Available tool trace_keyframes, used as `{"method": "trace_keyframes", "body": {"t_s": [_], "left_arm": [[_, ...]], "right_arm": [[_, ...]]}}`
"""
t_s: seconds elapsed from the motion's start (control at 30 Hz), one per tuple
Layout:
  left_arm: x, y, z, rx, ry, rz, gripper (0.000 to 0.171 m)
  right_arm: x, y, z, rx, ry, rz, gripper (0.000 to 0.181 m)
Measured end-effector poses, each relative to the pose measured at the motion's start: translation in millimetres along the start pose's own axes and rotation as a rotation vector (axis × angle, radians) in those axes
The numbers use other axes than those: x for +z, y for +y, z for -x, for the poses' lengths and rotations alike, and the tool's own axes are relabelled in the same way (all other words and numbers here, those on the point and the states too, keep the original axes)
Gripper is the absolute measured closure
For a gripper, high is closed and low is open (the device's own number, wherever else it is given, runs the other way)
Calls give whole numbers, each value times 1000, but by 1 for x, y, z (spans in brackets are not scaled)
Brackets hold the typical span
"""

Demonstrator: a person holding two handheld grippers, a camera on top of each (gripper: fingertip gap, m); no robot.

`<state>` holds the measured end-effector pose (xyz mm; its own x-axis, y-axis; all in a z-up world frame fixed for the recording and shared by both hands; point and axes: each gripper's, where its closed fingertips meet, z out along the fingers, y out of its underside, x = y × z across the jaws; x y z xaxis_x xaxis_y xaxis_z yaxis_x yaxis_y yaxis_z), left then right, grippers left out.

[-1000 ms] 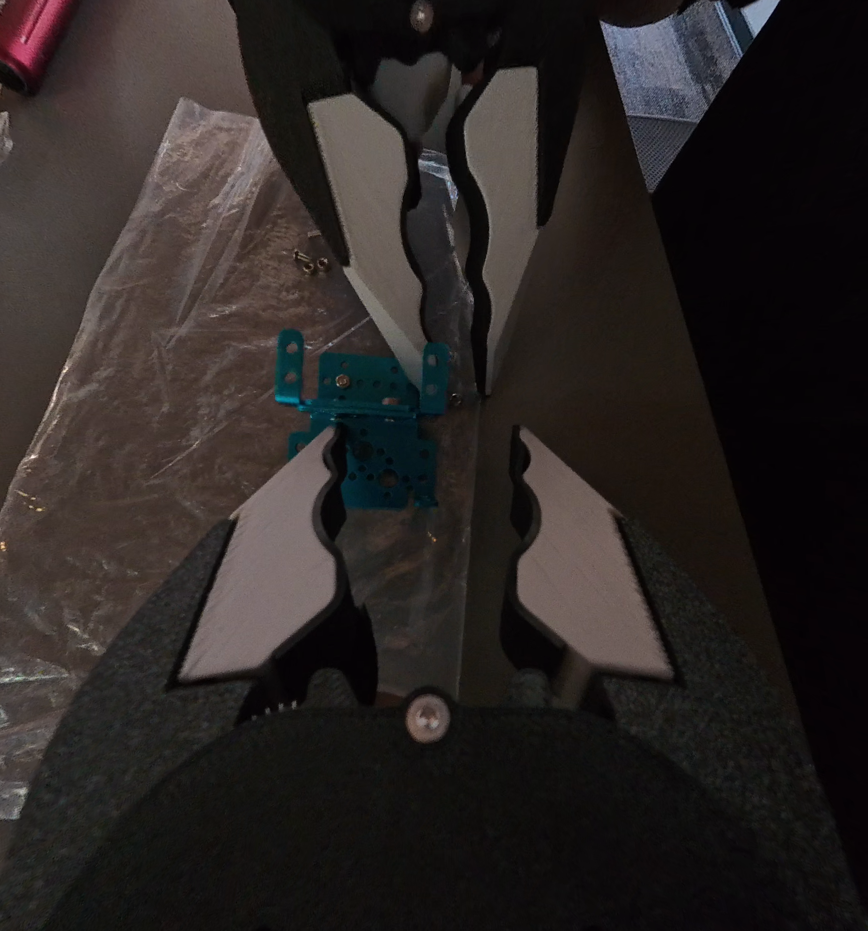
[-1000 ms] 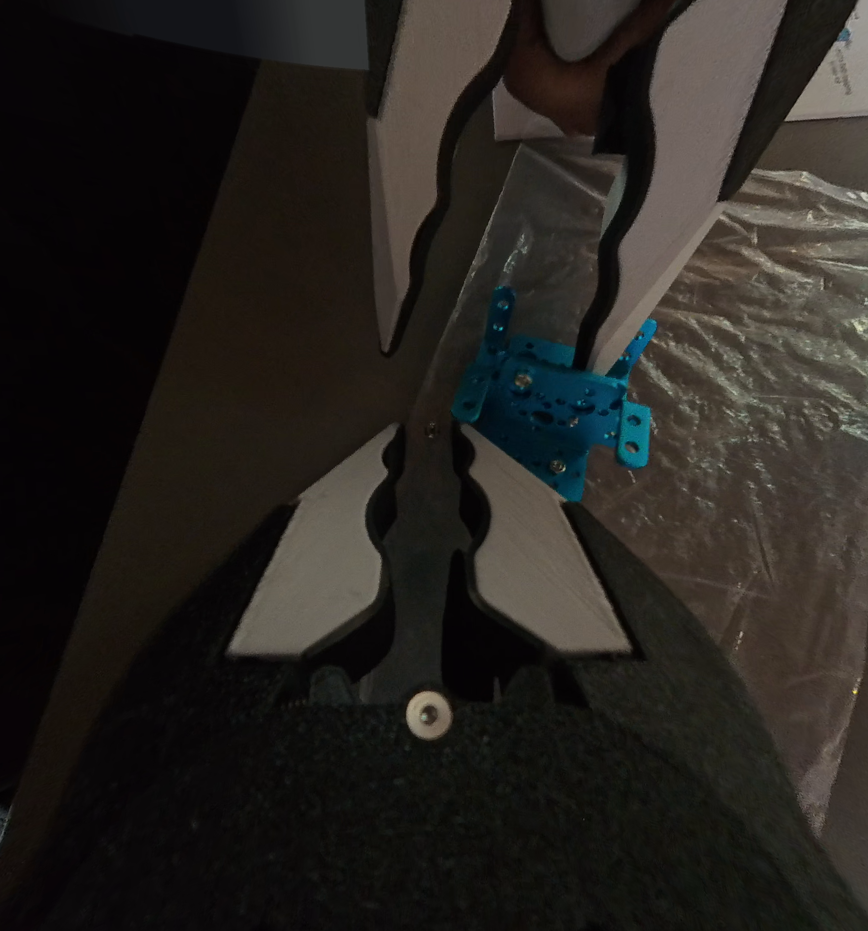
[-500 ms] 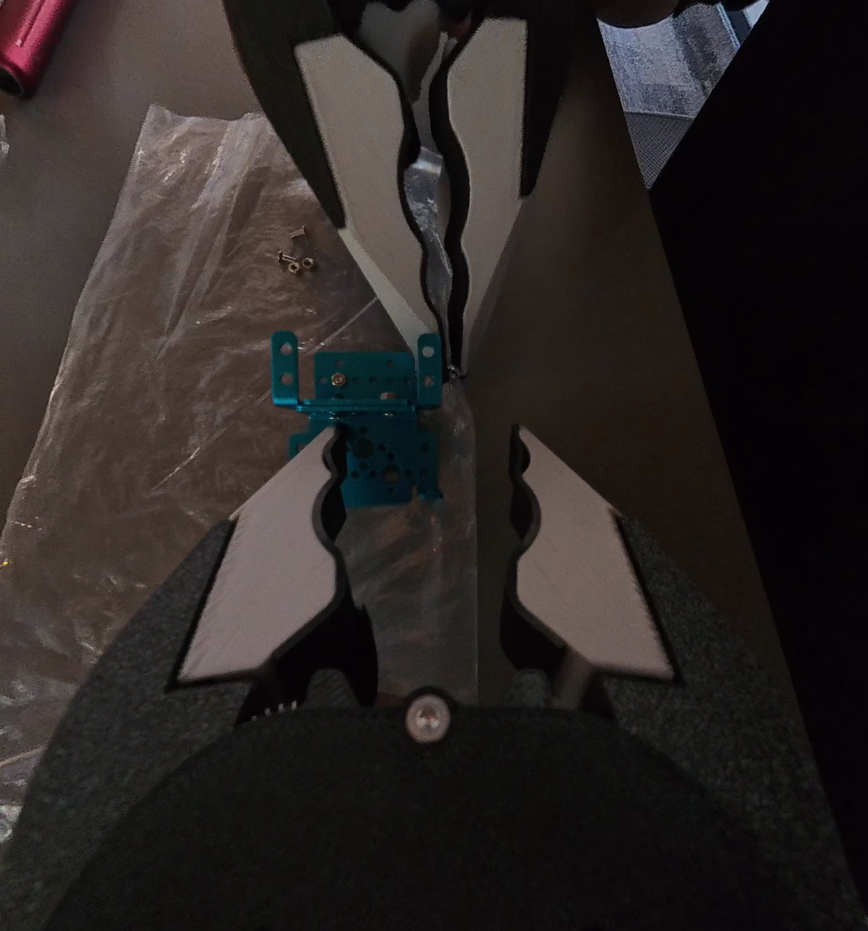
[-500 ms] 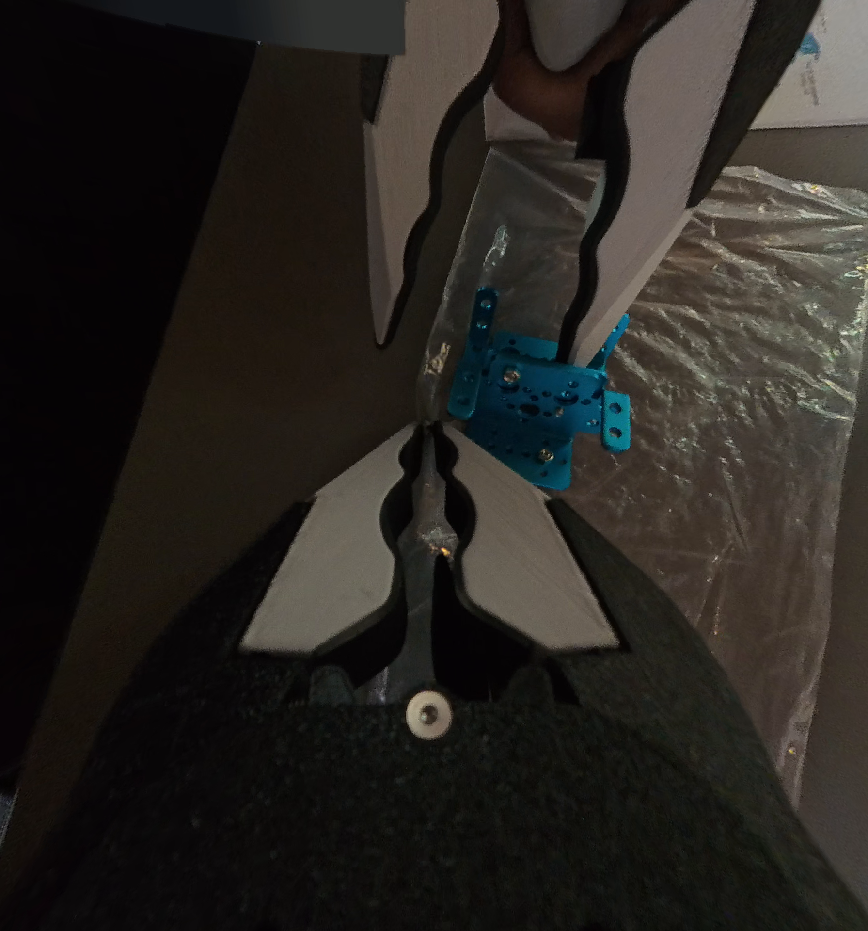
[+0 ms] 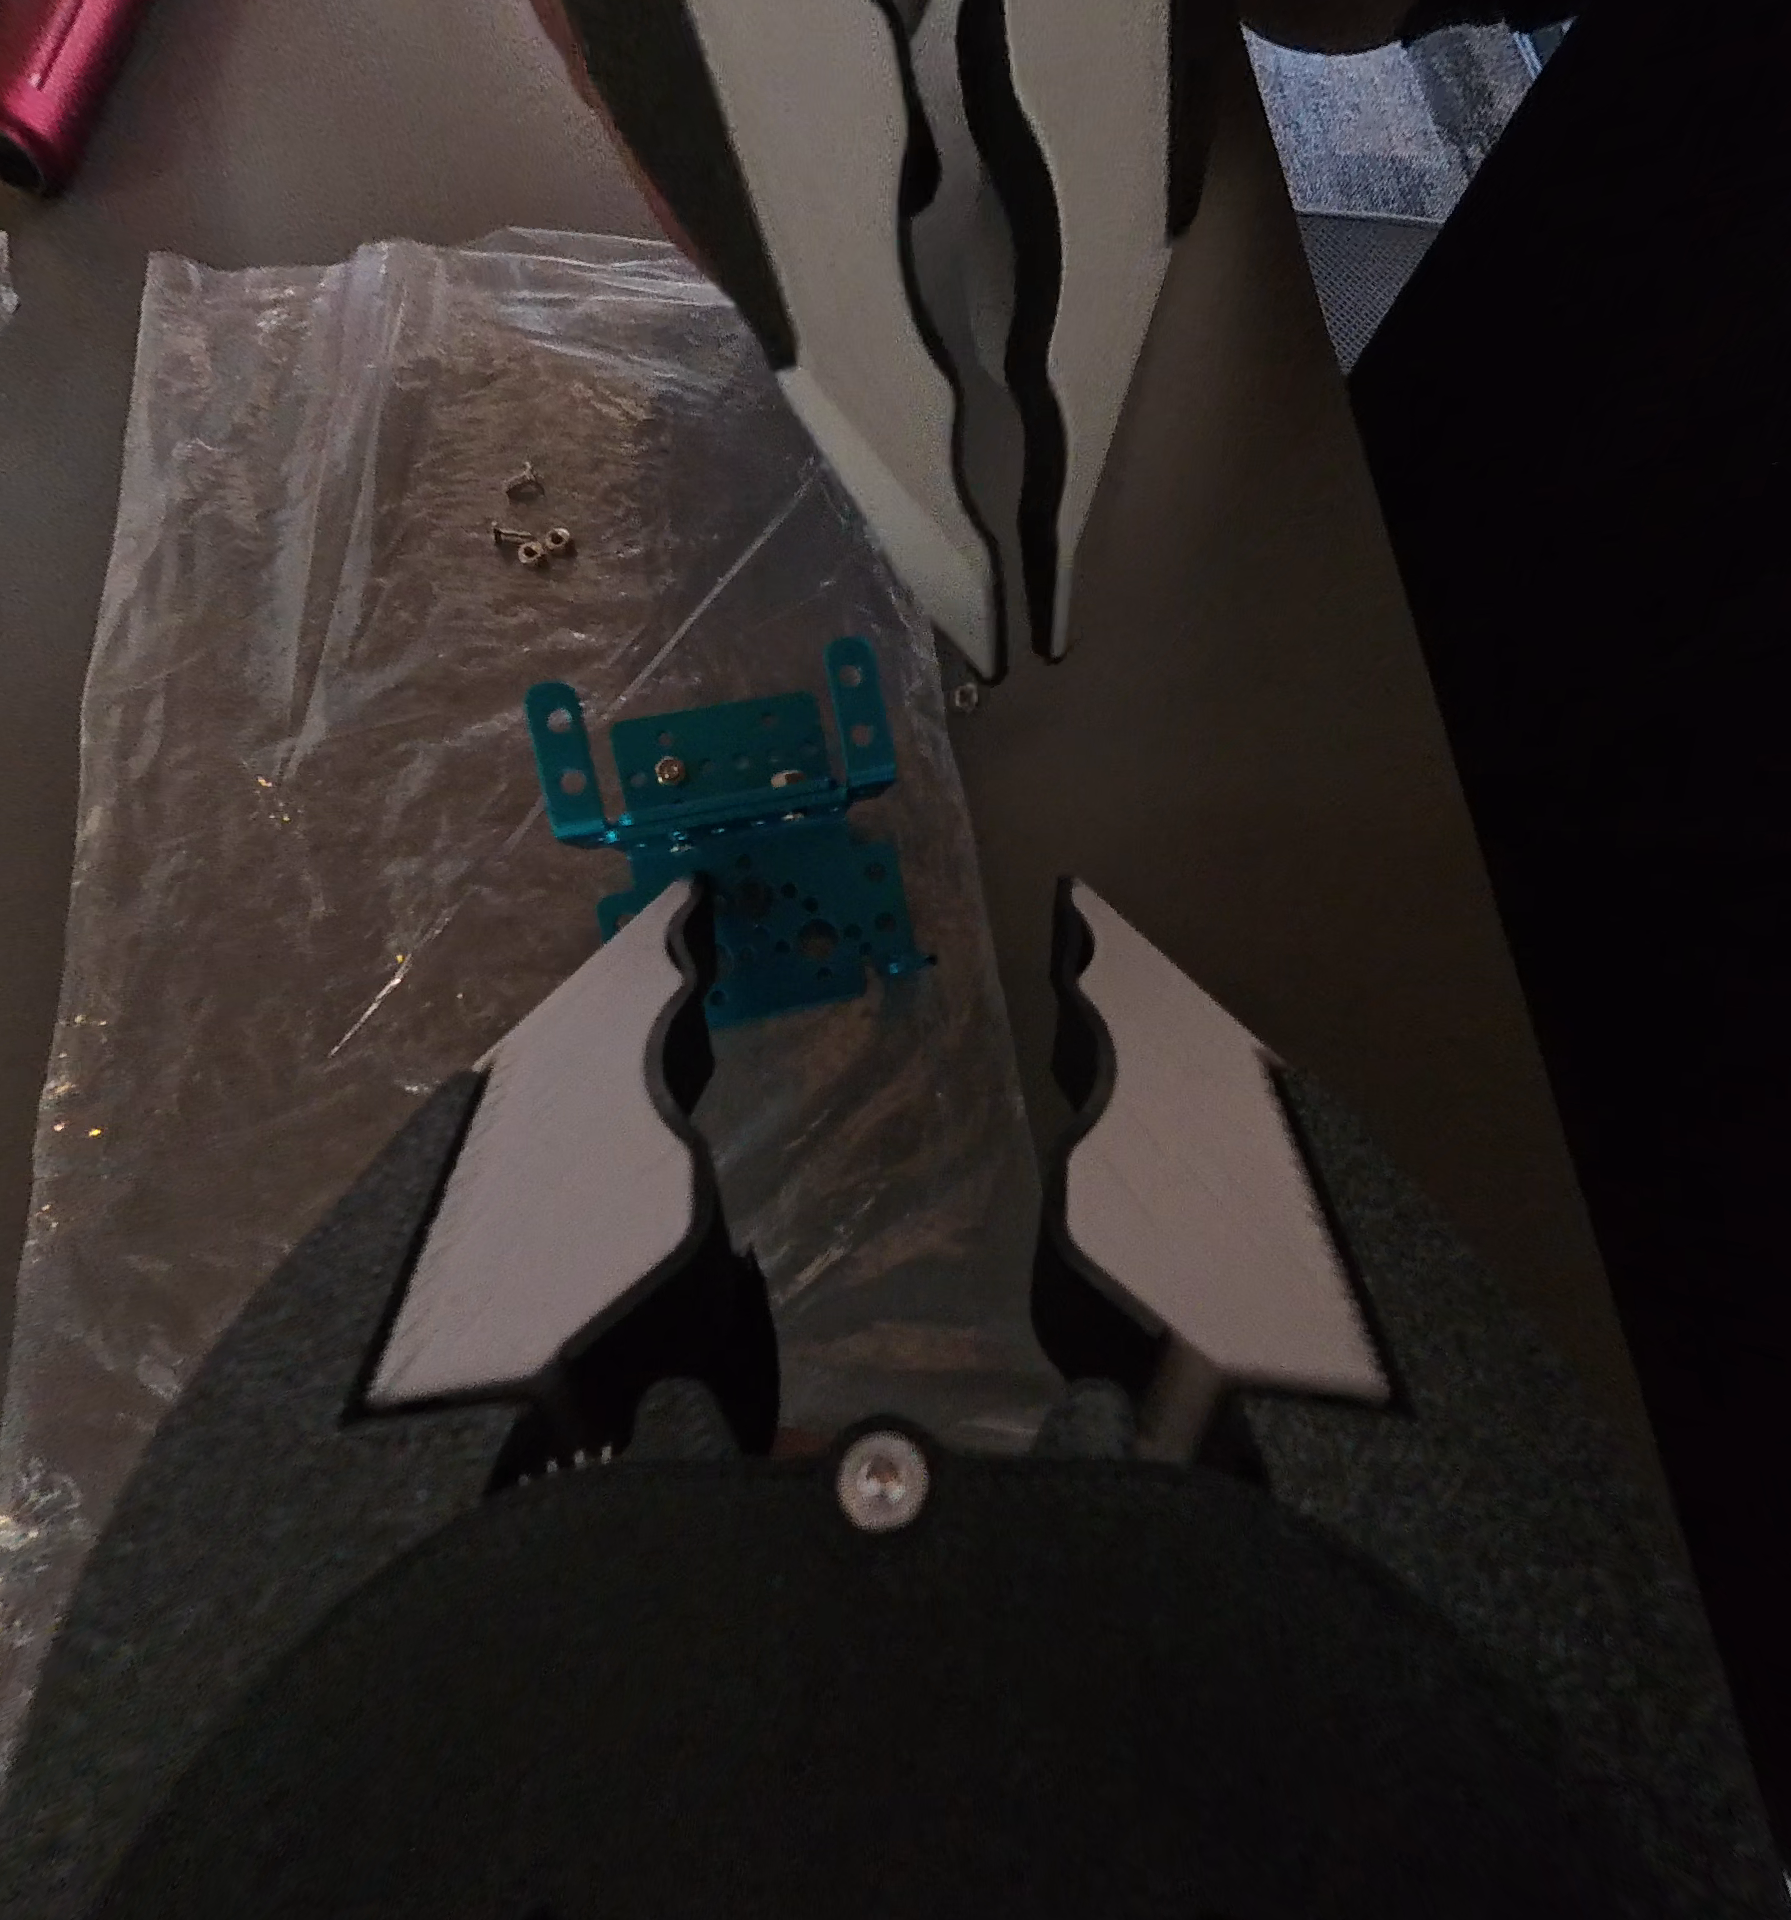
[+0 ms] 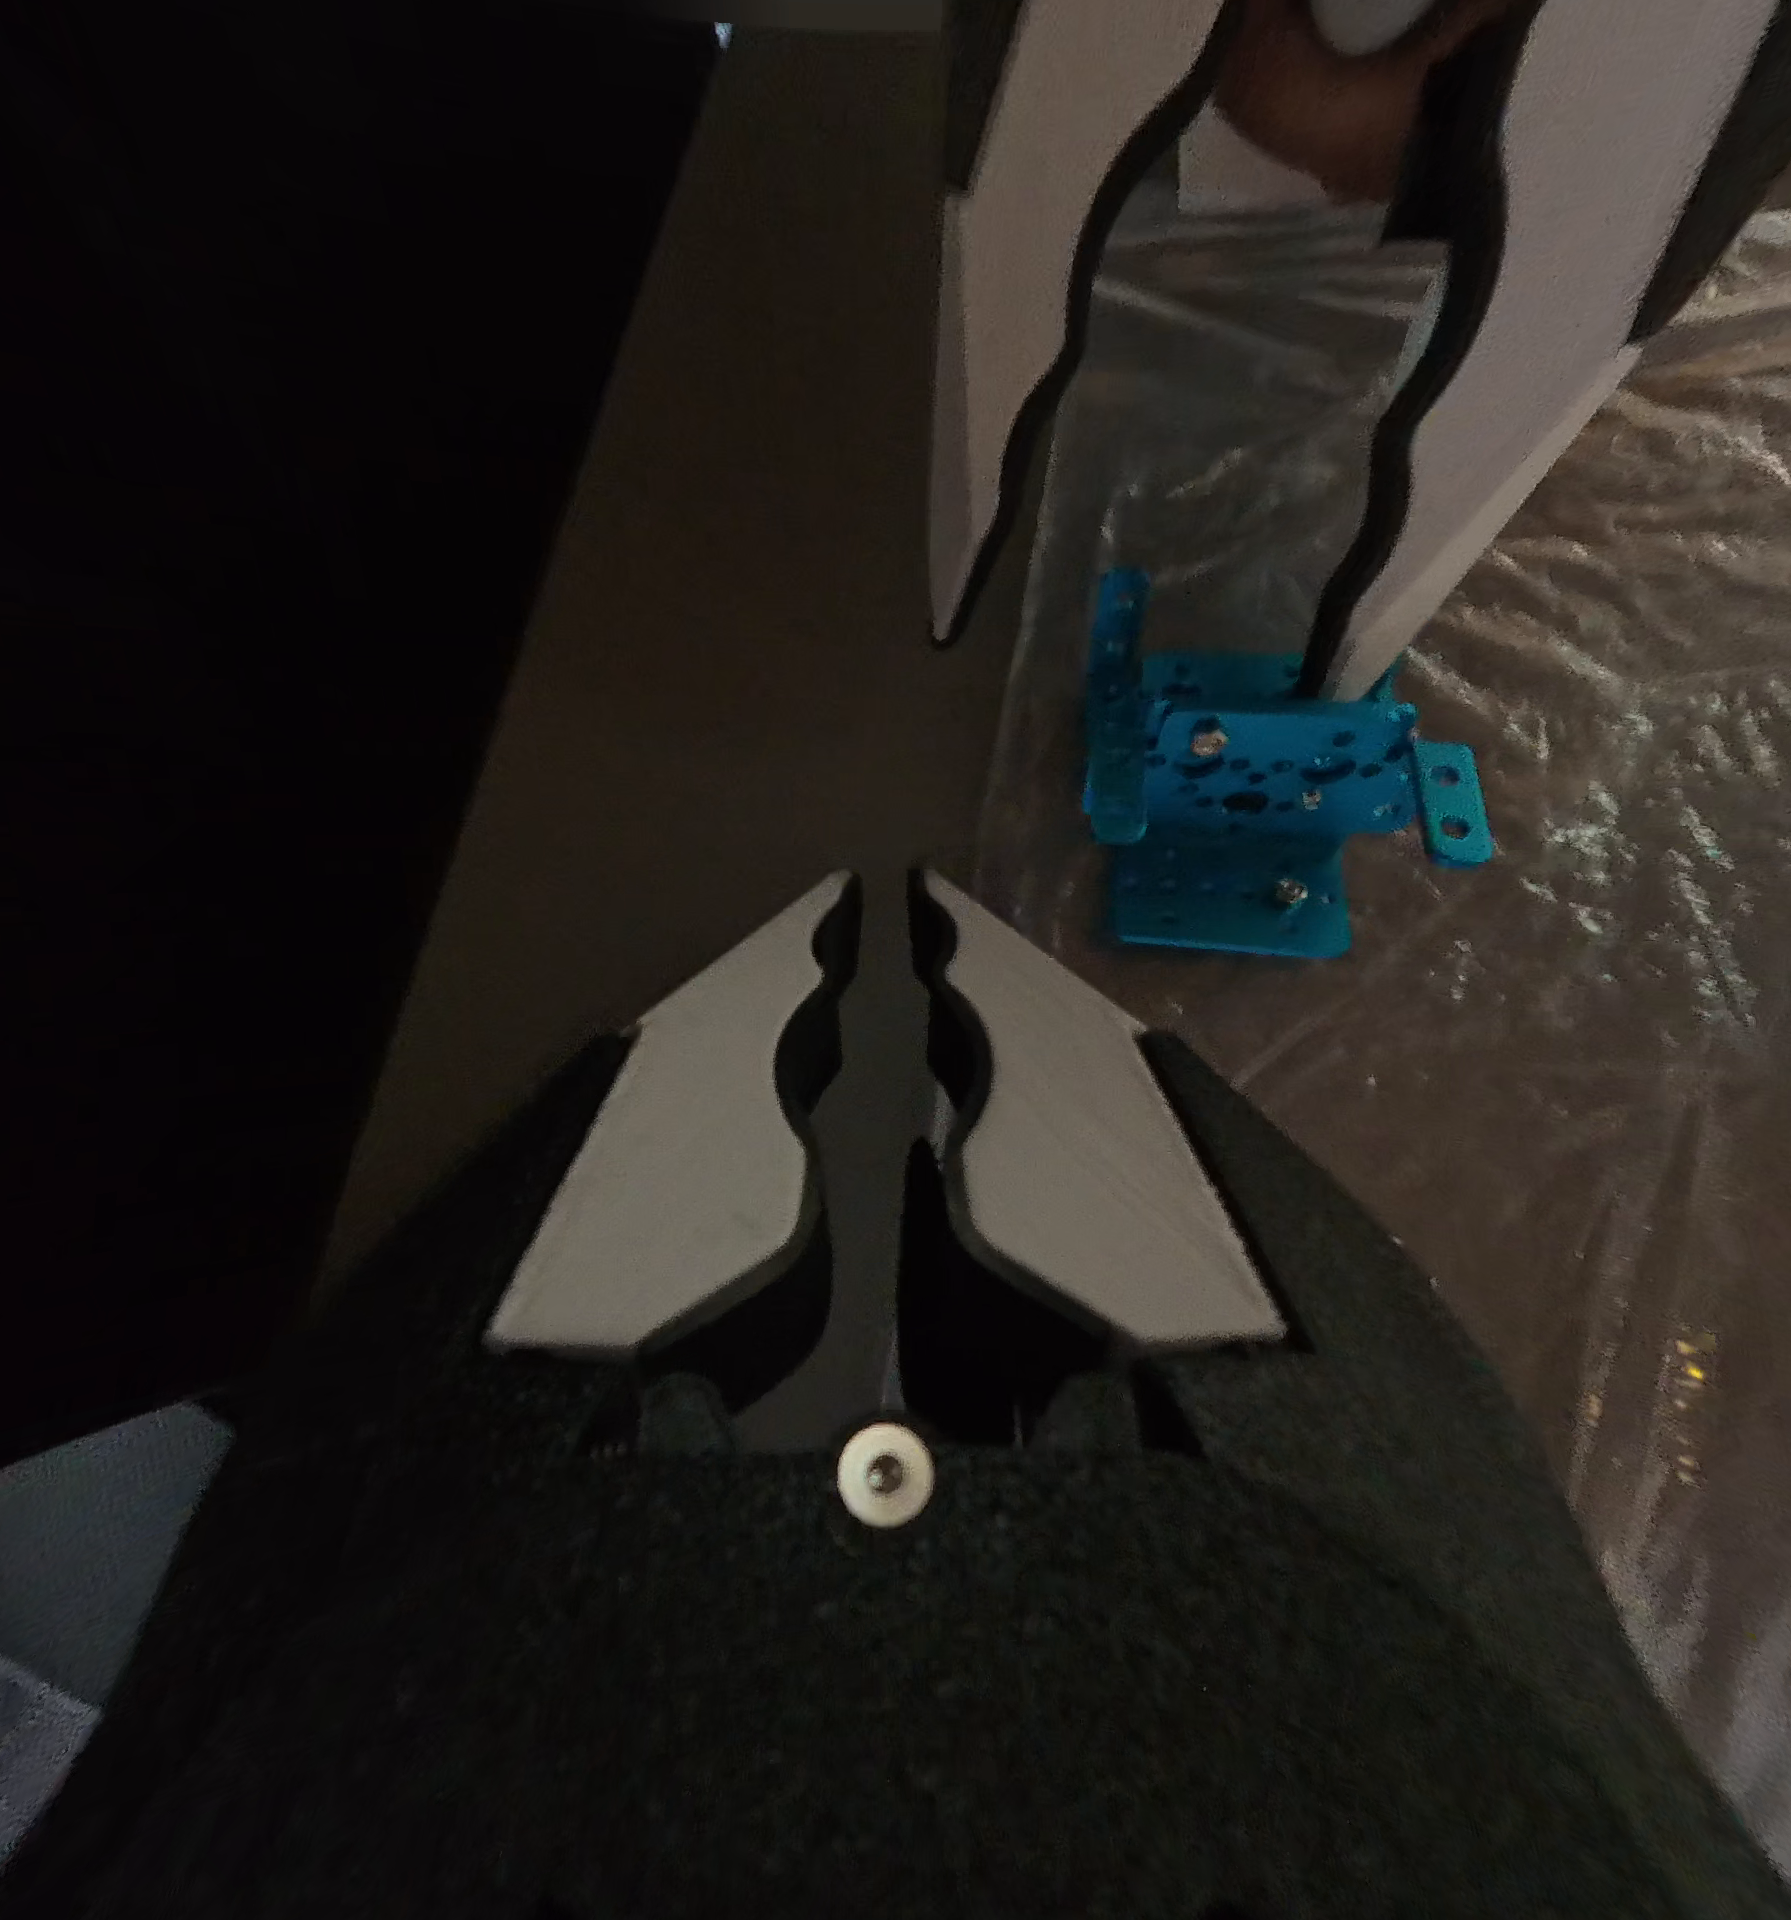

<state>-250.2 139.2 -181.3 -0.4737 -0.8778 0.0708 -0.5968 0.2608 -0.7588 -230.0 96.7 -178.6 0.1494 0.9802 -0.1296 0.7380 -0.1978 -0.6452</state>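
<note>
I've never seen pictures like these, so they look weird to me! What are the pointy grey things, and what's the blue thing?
The pointy grey things are the fingers of two pinching tools called grippers. A person holds one in each hand, and each has a camera looking along its fingers. One picture comes from the left gripper, which is wide open. The other comes from the right gripper, whose fingers are almost together. Each camera also sees the other gripper opposite. On the dark table lies a clear plastic bag. On it sits a blue metal bracket full of holes, with tiny screws and nuts nearby. Neither gripper holds anything.
</note>
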Motion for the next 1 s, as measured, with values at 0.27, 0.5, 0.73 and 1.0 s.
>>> {"method": "trace_keyframes", "body": {"t_s": [0.27,0.5,0.73,1.0], "left_arm": [[0,0,0,3,-5,5,106],[0,0,0,0,-2,2,106],[0,0,0,1,-2,3,106],[1,0,-1,6,-3,6,106]], "right_arm": [[8,13,-7,-15,44,74,174],[10,11,-3,-58,60,92,175],[9,12,-3,-103,112,133,175],[8,15,-2,-62,134,224,177]]}}
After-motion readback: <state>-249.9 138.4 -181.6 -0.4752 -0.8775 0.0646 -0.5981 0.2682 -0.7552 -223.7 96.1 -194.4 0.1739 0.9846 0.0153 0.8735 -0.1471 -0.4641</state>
